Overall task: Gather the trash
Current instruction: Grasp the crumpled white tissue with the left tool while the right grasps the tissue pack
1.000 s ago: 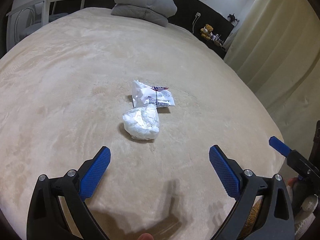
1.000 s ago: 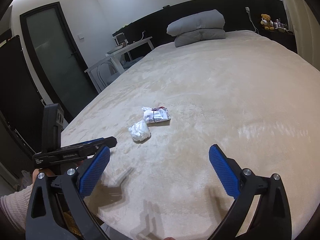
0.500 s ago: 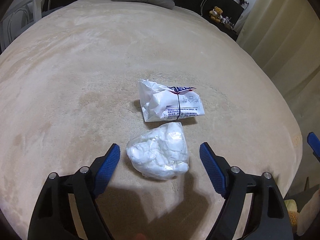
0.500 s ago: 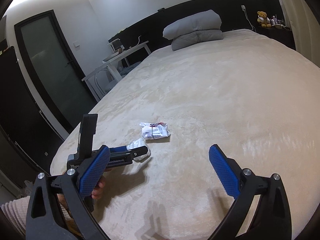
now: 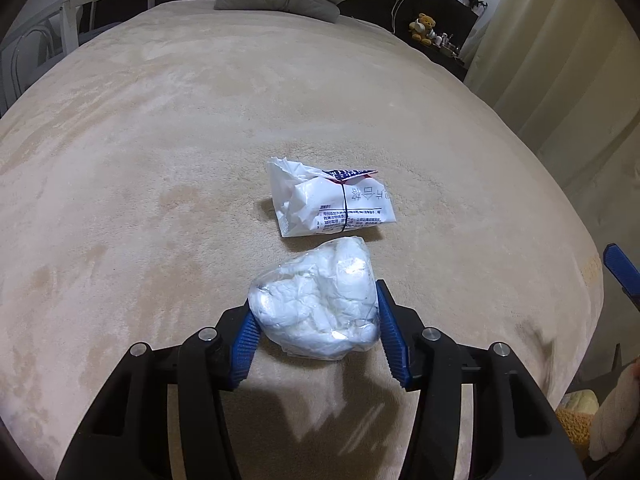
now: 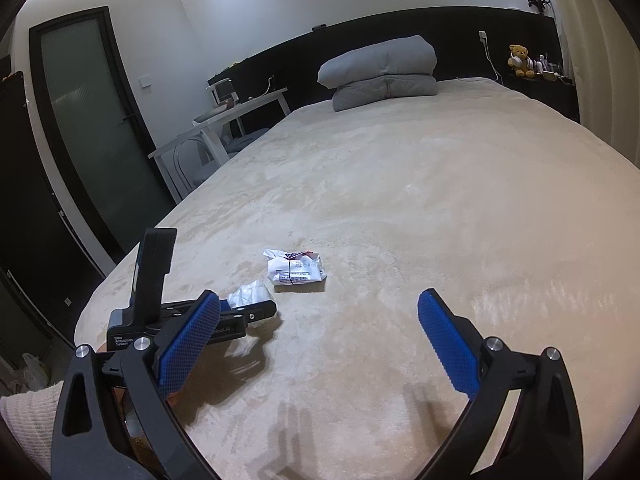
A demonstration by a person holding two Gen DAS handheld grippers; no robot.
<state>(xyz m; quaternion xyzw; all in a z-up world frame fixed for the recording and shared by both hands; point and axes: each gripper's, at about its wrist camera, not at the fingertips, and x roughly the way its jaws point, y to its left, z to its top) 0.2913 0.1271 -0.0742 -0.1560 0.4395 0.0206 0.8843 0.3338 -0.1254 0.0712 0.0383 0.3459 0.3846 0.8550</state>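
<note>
The left gripper (image 5: 316, 328) has just been closing its jaws, and both blue pads now press the sides of a crumpled white wad in clear plastic (image 5: 320, 308), which sits on the bed and is squeezed between them. Just past the wad, almost touching its far edge, lies a folded white printed packet (image 5: 332, 204) bound by a thin dark band. In the right wrist view the same wad (image 6: 250, 294) shows at the tip of the left gripper (image 6: 256, 312), with the packet (image 6: 296, 272) a little beyond it. The right gripper (image 6: 320, 344) hangs over bare blanket with its jaws spread wide and nothing between them, well apart from both pieces of trash.

The surface is a bed covered in a beige plush blanket (image 5: 160, 160), brushed in uneven patches and otherwise bare around the trash. At its head, two grey pillows (image 6: 380, 72) are stacked against a dark headboard (image 6: 460, 24). The near edge of the bed runs just below both grippers. A white table (image 6: 224, 120) and a dark frosted-glass door (image 6: 84, 120) stand off the left side; pale curtains (image 5: 560, 80) hang along the right, with a small teddy bear (image 5: 422, 26) on the dark ledge by the headboard. The wide middle of the bed beyond the packet lies open
</note>
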